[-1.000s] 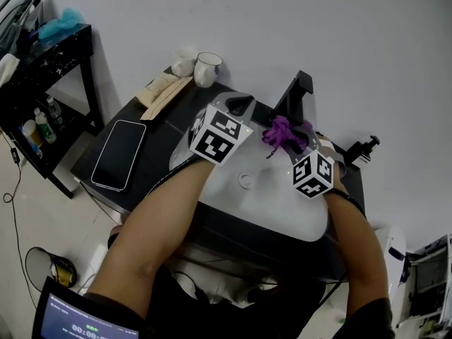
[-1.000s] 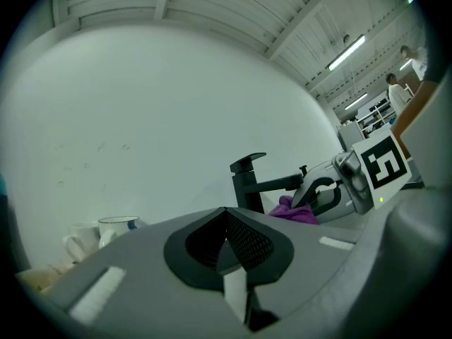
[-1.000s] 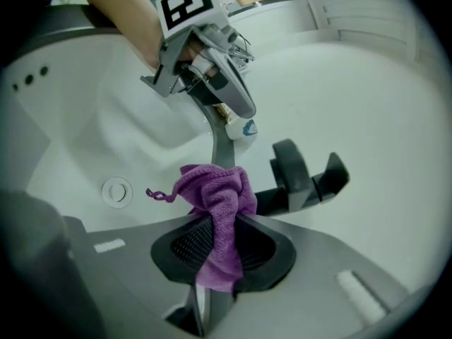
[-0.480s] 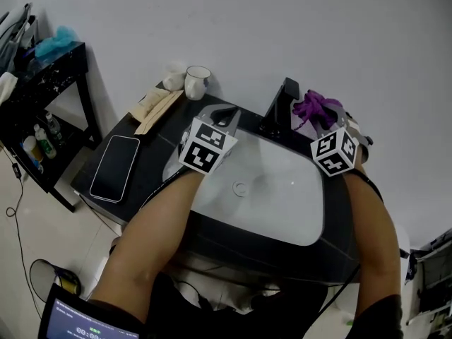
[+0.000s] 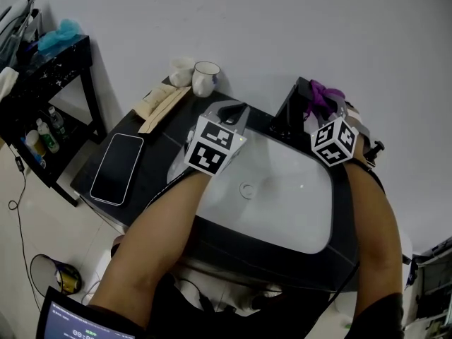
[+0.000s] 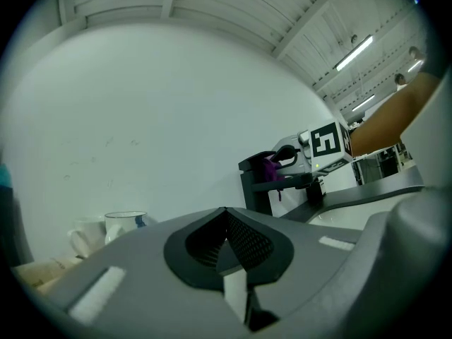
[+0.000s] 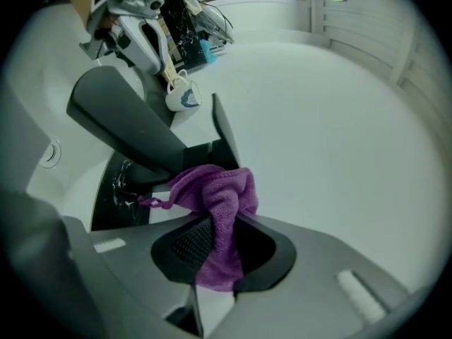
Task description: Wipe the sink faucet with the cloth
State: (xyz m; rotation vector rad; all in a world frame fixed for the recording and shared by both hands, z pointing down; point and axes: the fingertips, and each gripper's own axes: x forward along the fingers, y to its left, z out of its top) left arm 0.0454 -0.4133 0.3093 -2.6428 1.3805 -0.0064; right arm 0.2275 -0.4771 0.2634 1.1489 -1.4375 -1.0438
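Observation:
A black square faucet (image 5: 291, 110) rises at the back of the white sink (image 5: 282, 210). A purple cloth (image 5: 321, 95) is bunched against the faucet's top at its right side, and my right gripper (image 5: 326, 108) is shut on it. In the right gripper view the purple cloth (image 7: 215, 217) hangs pinched between the jaws, right beside the black faucet (image 7: 127, 129). My left gripper (image 5: 232, 111) hovers over the sink's back left rim, shut with nothing in it. From the left gripper view the faucet (image 6: 261, 182) stands ahead to the right.
A smartphone (image 5: 119, 168) lies on the dark counter (image 5: 159, 150) left of the sink. Two mugs (image 5: 198, 76) and a wooden stick bundle (image 5: 161, 101) sit at the back left by the wall. A black shelf (image 5: 42, 83) with bottles stands far left.
My right gripper carried the purple cloth from over the basin up to the faucet's top, right side. The left gripper stayed near the sink's back left rim.

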